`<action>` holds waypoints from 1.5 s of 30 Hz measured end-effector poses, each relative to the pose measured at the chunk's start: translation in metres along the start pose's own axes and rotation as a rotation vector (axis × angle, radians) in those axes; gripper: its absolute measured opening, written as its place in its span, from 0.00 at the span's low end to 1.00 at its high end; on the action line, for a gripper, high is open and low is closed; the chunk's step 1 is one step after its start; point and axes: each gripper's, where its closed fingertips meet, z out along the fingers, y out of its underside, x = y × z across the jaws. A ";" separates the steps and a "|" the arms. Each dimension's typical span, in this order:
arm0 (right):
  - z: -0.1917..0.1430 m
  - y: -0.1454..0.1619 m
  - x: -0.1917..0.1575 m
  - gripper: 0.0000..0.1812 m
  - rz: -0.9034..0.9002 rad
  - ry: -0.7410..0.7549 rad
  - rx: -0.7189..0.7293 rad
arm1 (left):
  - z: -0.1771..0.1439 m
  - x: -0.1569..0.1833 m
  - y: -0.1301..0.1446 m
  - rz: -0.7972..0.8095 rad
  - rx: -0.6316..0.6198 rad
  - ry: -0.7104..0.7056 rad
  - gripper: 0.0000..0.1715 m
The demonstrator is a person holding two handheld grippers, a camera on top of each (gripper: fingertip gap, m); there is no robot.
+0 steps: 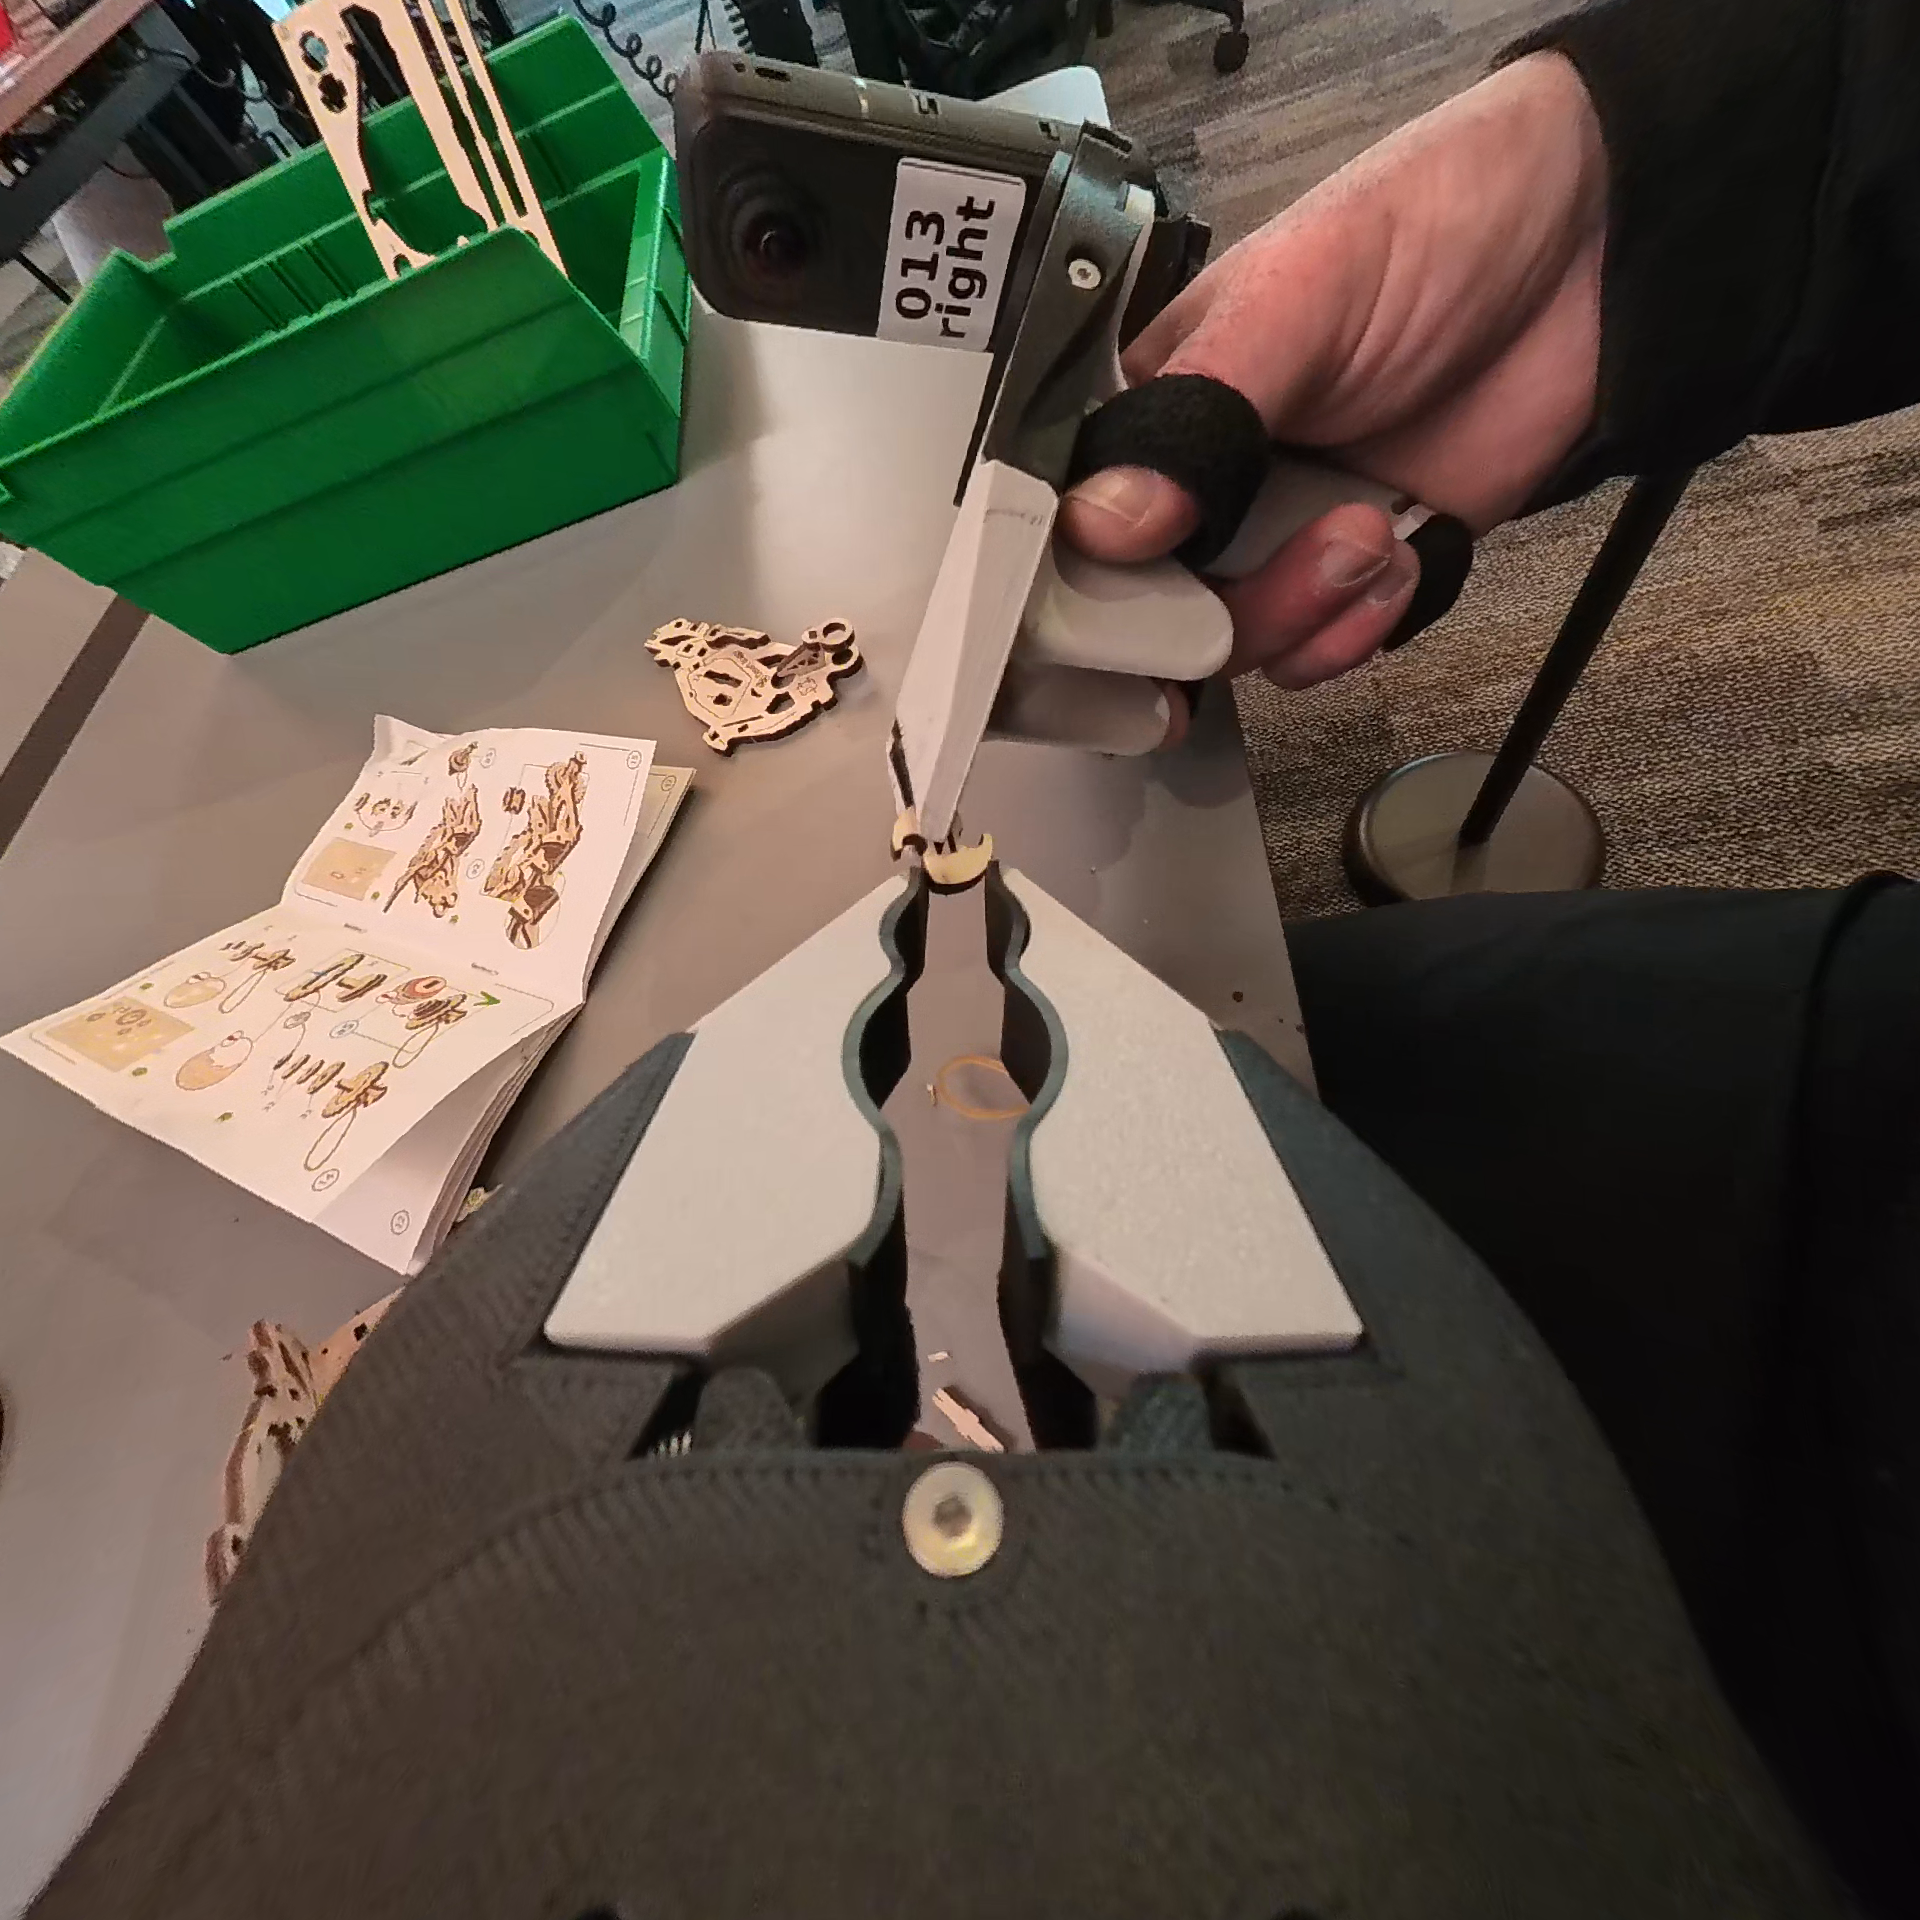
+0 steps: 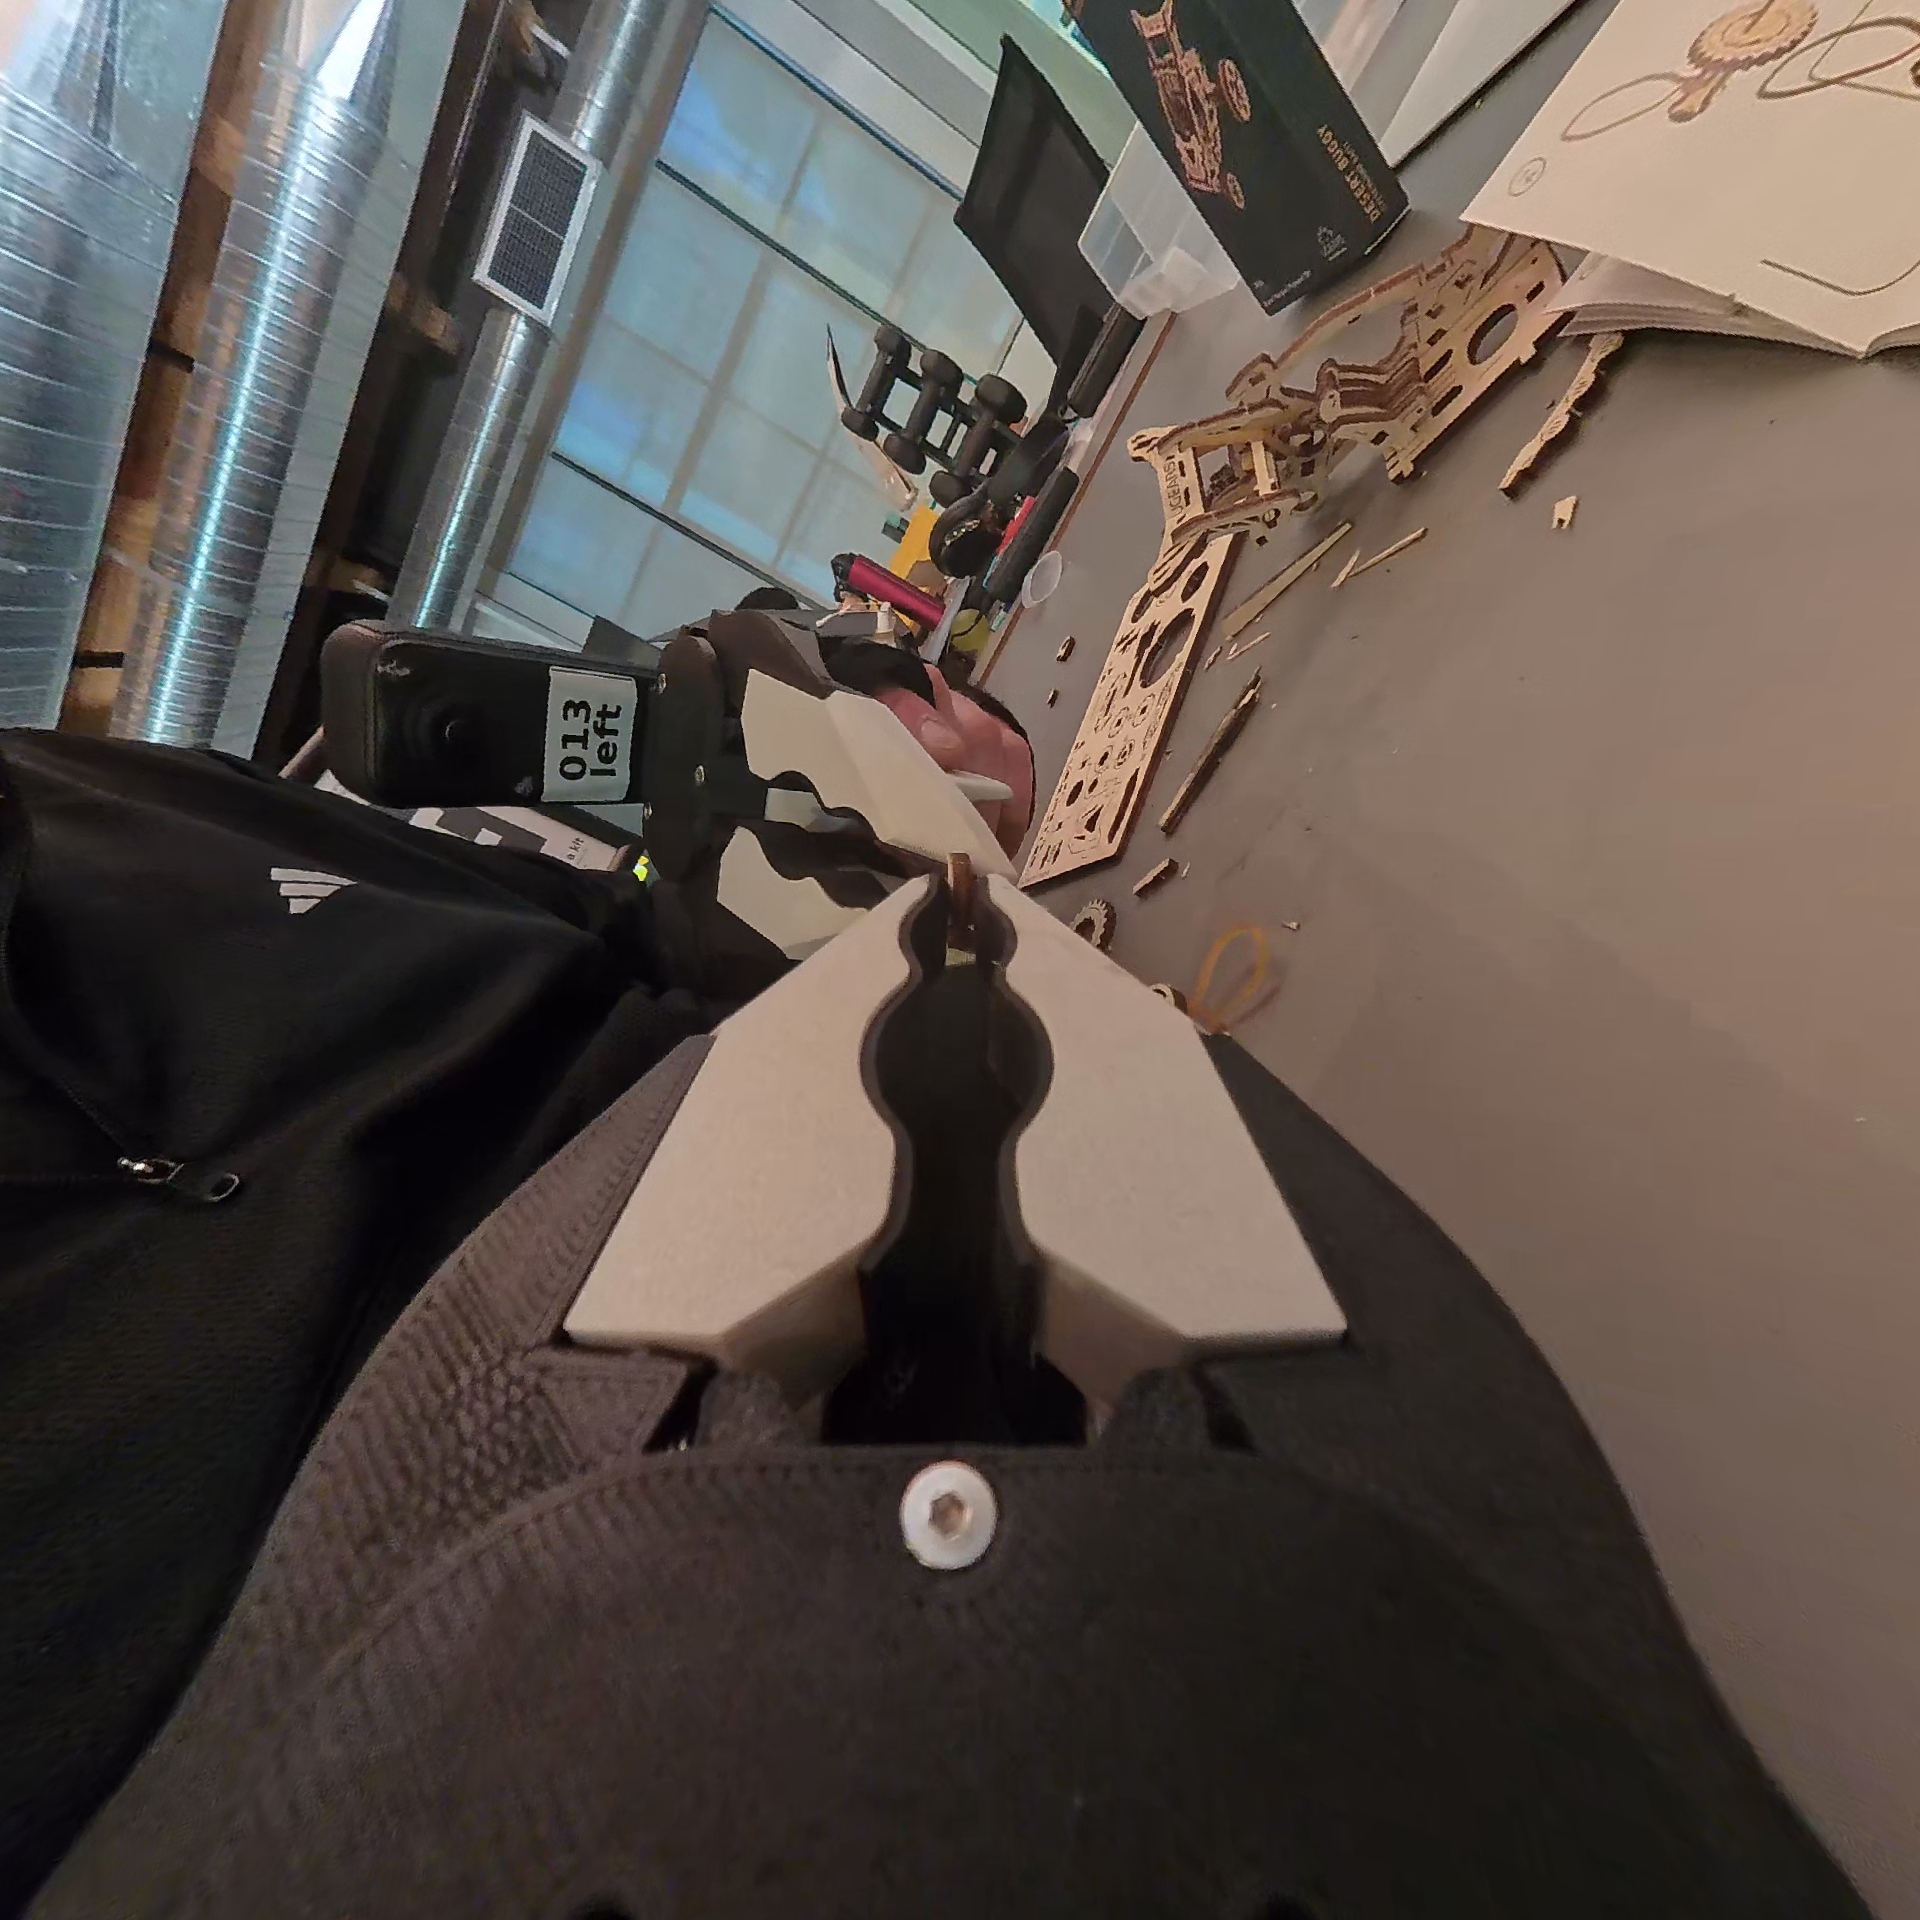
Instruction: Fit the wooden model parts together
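Note:
In the left wrist view my left gripper (image 1: 951, 881) is shut on a small round pale wooden part (image 1: 964, 860) at its fingertips, above the grey table (image 1: 831, 468). My right gripper (image 1: 914, 816) comes down from above, held by a hand. It is shut on a second small wooden part (image 1: 906, 834) that touches the first. In the right wrist view my right gripper (image 2: 961, 899) pinches a thin wooden part (image 2: 961, 896) seen edge-on. The left gripper (image 2: 992, 868) meets it tip to tip just beyond. The joint between the parts is too small to make out.
A green bin (image 1: 343, 416) holding a cut-out wooden sheet (image 1: 416, 135) stands far left. An open instruction booklet (image 1: 343, 966), a flat wooden sub-assembly (image 1: 753, 681) and a rubber band (image 1: 982, 1086) lie on the table. A partly built model (image 2: 1351, 416), a parts sheet (image 2: 1132, 717) and a black box (image 2: 1247, 135) lie beyond. Both grippers' tips are roughly 20 cm from the flat wooden sub-assembly (image 1: 753, 681).

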 end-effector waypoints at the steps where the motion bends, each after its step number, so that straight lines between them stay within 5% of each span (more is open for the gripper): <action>1: 0.000 0.000 0.000 0.01 0.001 0.002 0.000 | 0.000 0.000 0.000 0.000 0.000 -0.001 0.05; 45: 0.001 0.001 0.003 0.02 -0.039 0.049 -0.031 | -0.007 0.006 0.004 -0.103 0.042 0.038 0.04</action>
